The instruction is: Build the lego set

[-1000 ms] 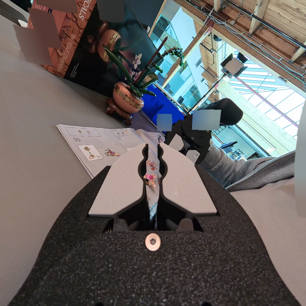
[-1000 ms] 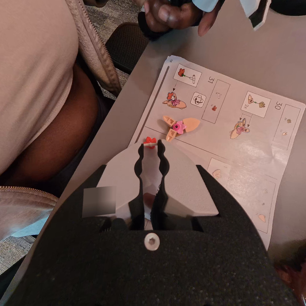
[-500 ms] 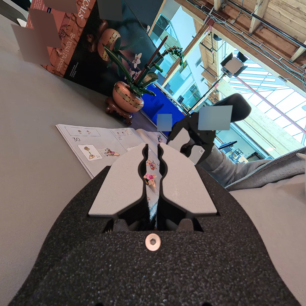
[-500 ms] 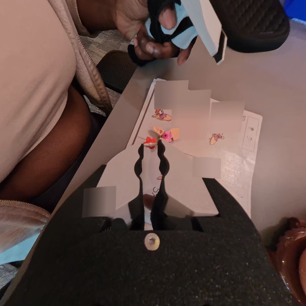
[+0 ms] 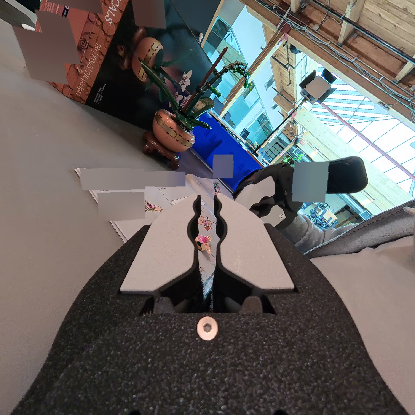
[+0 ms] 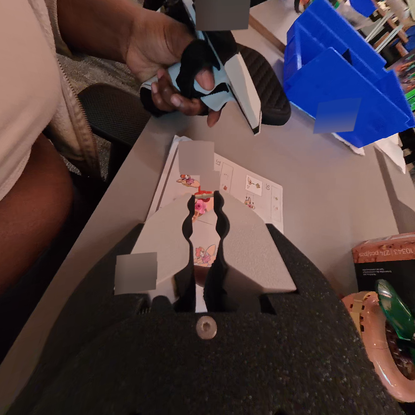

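Note:
My right gripper is shut on a small red flower piece with a tan bar, held at its tips above the instruction booklet. Just beyond the tips in that view lies a pink flower assembly with tan petals, on the booklet. My left gripper is shut and empty, low over the table, pointing at the same assembly and the booklet. The right gripper also shows in the left wrist view, above the booklet's far side. The left gripper shows in the right wrist view, held in a hand.
The built orchid pot model stands behind the booklet, also at the right edge of the right wrist view. The set's box stands behind it. Blue bins sit at the table's far side. The person's body is at the table edge. The gap from one gripper's tips to the other's is roughly 8 centimetres.
My right gripper has risen and pulled back with the red flower piece, so its tips now line up over the pink assembly. My left gripper has stayed almost still.

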### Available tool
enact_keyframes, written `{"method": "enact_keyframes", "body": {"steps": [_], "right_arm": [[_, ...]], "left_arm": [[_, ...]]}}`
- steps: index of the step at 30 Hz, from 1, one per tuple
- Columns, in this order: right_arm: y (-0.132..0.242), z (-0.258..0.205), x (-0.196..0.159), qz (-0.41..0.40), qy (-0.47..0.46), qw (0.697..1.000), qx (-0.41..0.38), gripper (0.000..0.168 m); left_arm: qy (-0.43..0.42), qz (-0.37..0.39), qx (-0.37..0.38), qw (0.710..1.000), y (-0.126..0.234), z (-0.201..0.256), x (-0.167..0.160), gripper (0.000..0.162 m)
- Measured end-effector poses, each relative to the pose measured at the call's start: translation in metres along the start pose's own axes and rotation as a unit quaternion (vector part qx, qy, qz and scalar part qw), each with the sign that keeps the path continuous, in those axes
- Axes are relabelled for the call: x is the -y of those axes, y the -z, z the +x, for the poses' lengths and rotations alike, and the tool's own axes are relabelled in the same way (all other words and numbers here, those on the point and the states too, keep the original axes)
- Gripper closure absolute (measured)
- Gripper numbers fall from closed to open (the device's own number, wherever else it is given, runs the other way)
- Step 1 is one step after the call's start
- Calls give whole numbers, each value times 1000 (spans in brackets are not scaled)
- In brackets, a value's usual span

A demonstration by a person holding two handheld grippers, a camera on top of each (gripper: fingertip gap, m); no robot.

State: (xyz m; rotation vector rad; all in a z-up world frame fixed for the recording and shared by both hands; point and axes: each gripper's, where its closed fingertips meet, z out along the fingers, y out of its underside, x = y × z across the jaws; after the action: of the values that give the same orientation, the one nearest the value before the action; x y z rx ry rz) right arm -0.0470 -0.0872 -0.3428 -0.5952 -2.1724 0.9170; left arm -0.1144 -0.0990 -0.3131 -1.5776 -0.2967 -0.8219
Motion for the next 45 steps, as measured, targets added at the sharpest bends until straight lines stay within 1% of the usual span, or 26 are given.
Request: {"method": "enact_keyframes", "body": {"steps": [4, 8, 12, 14, 16, 18, 22, 28, 36, 38, 40, 43, 45], "right_arm": [[0, 2, 2, 17, -11, 1000, -15, 152], [4, 8, 15, 55, -11, 998, -38, 152], [9, 13, 28, 75, 15, 996, -54, 152], [12, 14, 37, 90, 28, 994, -59, 152], [14, 14, 43, 101, 35, 993, -58, 153], [15, 14, 46, 103, 44, 992, -63, 153], [17, 12, 50, 95, 67, 991, -73, 153], [15, 8, 51, 77, 99, 989, -80, 153], [13, 9, 50, 80, 95, 989, -80, 152], [12, 7, 48, 77, 78, 992, -70, 152], [11, 4, 44, 72, 28, 996, -42, 153], [15, 10, 40, 86, -97, 991, -10, 154], [17, 20, 37, 100, -201, 974, -5, 158]], "left_arm": [[0, -4, -2, 1000, -1, 1, -1, 152], [-11, -26, -26, 999, -3, 8, -7, 152], [-33, -61, -89, 994, -5, 31, -17, 153], [-31, -64, -123, 990, -6, 46, -20, 153], [-36, -70, -139, 987, -8, 55, -22, 152], [-51, -75, -139, 986, -9, 59, -24, 151], [-50, -93, -144, 984, -13, 64, -30, 143], [-64, -95, -131, 985, -18, 62, -35, 154], [-102, -92, -116, 984, -21, 61, -36, 161], [-113, -97, -109, 983, -20, 59, -38, 161], [-134, -109, -95, 980, -20, 56, -41, 161], [-210, -123, -50, 969, -18, 48, -41, 161], [-275, -116, -6, 955, -17, 41, -36, 161]]}}
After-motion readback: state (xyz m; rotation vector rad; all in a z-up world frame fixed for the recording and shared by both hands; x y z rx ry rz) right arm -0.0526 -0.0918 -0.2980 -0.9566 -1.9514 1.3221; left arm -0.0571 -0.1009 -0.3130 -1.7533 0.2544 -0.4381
